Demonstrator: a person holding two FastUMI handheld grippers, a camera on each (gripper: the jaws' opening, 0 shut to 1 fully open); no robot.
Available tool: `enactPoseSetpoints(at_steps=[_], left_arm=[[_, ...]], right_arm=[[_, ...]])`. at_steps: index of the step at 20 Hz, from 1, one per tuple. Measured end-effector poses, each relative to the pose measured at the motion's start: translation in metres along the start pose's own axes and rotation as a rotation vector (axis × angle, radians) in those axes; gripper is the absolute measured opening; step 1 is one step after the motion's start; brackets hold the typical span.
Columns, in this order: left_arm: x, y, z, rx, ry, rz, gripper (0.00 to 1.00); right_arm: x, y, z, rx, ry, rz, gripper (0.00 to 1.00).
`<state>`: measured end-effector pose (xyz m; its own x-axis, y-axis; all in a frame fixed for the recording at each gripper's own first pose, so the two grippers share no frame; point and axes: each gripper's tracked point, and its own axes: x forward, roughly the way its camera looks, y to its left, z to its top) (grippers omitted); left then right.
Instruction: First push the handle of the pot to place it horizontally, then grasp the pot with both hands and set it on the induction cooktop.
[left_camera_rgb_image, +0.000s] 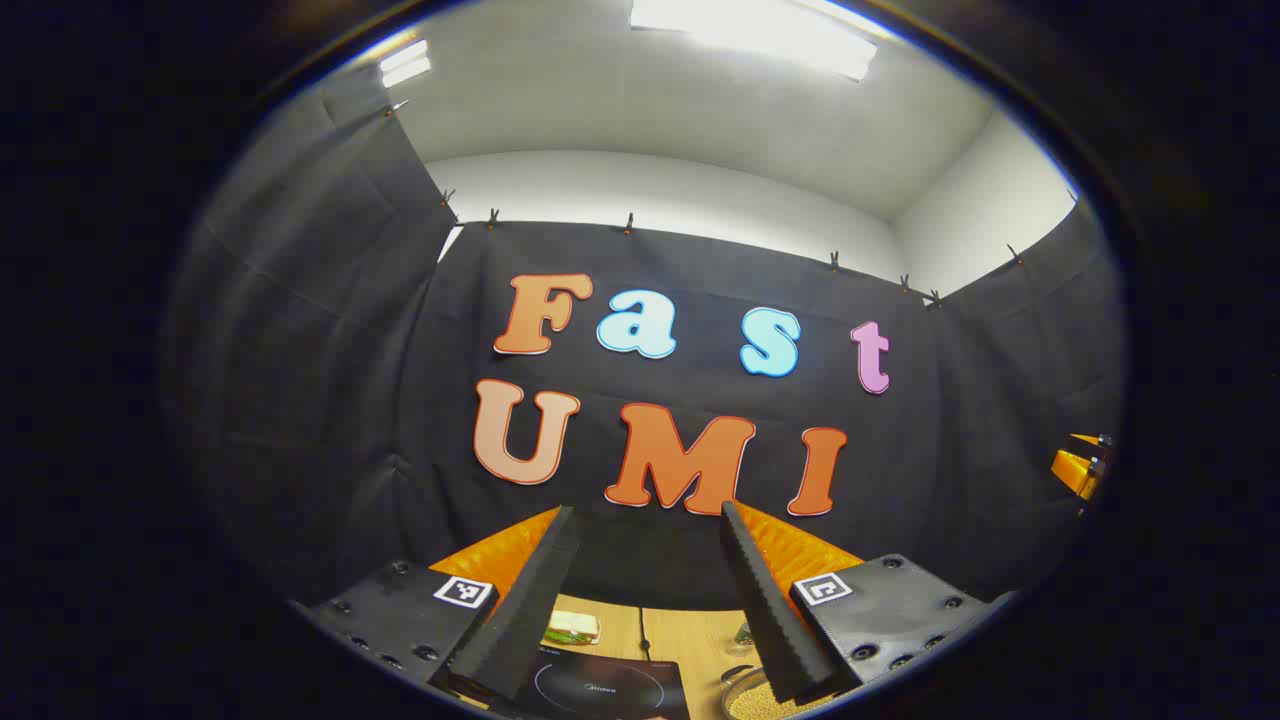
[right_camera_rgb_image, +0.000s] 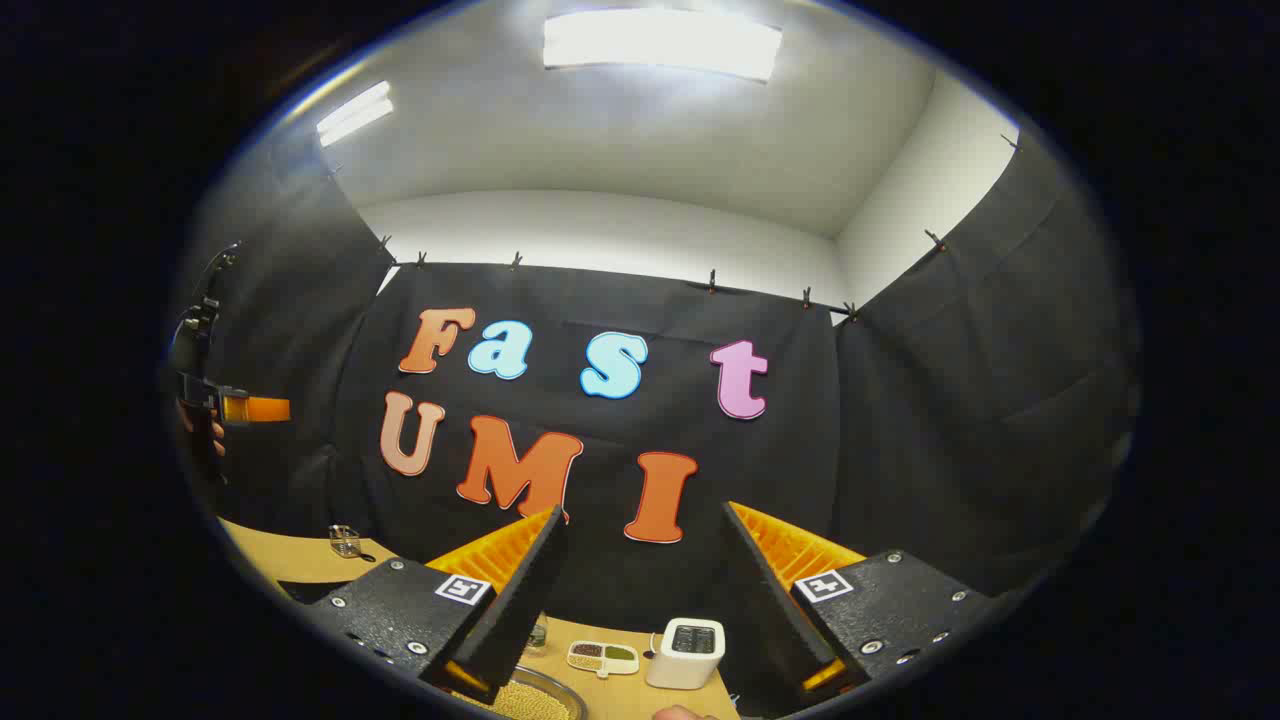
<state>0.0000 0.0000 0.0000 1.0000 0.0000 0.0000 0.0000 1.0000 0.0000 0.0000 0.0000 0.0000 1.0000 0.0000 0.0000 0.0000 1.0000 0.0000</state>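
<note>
Both my left gripper (left_camera_rgb_image: 645, 590) and right gripper (right_camera_rgb_image: 640, 600) hung wide open, high above the pot (left_camera_rgb_image: 765, 697) beneath their fingertips; I judged a slow descent toward its unseen handle best.

- A wooden table (right_camera_rgb_image: 290, 556) carried the things.
- On it lay an induction cooktop (left_camera_rgb_image: 610, 688), a pot (right_camera_rgb_image: 530, 698), a sandwich (left_camera_rgb_image: 572, 628), a white toaster (right_camera_rgb_image: 686, 652) and a divided dish (right_camera_rgb_image: 603, 656).

Induction cooktop (left_camera_rgb_image: 610, 688) left of pot (left_camera_rgb_image: 762, 695); sandwich (left_camera_rgb_image: 572, 628) behind cooktop.
</note>
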Motion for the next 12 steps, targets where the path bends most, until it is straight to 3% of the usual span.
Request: enactPoseSetpoints(at_steps=[5, 12], left_arm=[[-0.003, 0.008, 0.000, 0.076, 0.009, 0.023, 0.96], [-0.003, 0.009, 0.003, 0.058, -0.038, 0.011, 0.96]], right_arm=[[0.002, 0.014, 0.005, 0.050, -0.005, 0.028, 0.95], [0.002, 0.017, 0.009, 0.044, -0.005, 0.019, 0.95]])
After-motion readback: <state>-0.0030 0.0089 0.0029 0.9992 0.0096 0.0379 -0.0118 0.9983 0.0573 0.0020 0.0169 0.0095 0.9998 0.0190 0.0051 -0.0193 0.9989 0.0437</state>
